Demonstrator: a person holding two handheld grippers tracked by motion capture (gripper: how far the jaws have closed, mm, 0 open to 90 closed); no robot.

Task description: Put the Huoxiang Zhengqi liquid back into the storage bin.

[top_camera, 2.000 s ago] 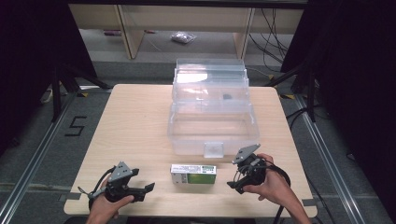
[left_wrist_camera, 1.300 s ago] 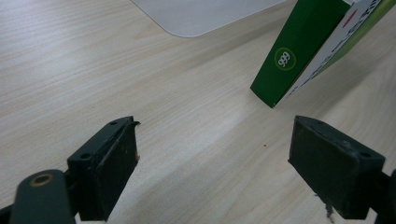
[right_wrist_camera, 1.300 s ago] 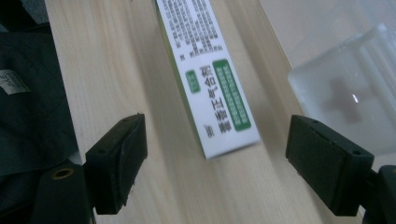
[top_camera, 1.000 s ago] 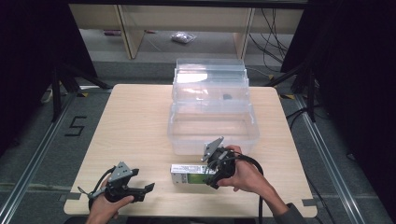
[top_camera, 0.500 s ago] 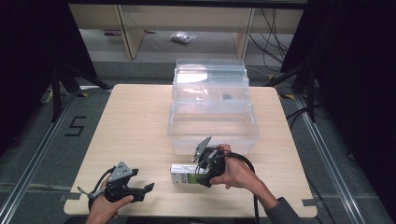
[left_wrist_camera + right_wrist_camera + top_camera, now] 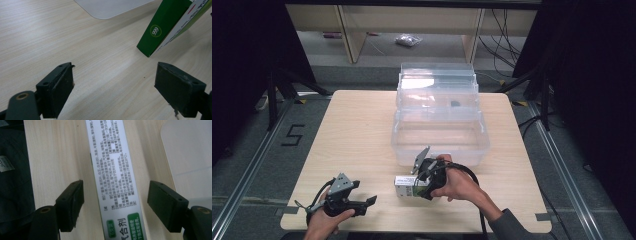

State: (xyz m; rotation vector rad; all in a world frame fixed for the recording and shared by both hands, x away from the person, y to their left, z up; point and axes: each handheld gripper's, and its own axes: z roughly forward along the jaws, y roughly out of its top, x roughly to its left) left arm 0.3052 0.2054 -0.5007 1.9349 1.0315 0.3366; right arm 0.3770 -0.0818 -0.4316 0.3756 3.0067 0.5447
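Right gripper [image 6: 416, 186] straddles the green-white box [image 6: 404, 186] near the surface's [image 6: 362, 130] front edge, jaws just closing, pads not touching. Left gripper [image 6: 364, 202] released, front-left corner.

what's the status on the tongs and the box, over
Right tongs straddling green-and-white box, closing, pads not touching. Left tongs open, idle on table. Clear bin just behind.

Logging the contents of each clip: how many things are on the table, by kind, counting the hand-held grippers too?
Clear plastic storage box: 1
Green and white carton: 1
Hand-held grippers: 2, the left hand-held gripper and the right hand-held gripper, whose jaws stand either side of the carton and have just been closing
Total: 4
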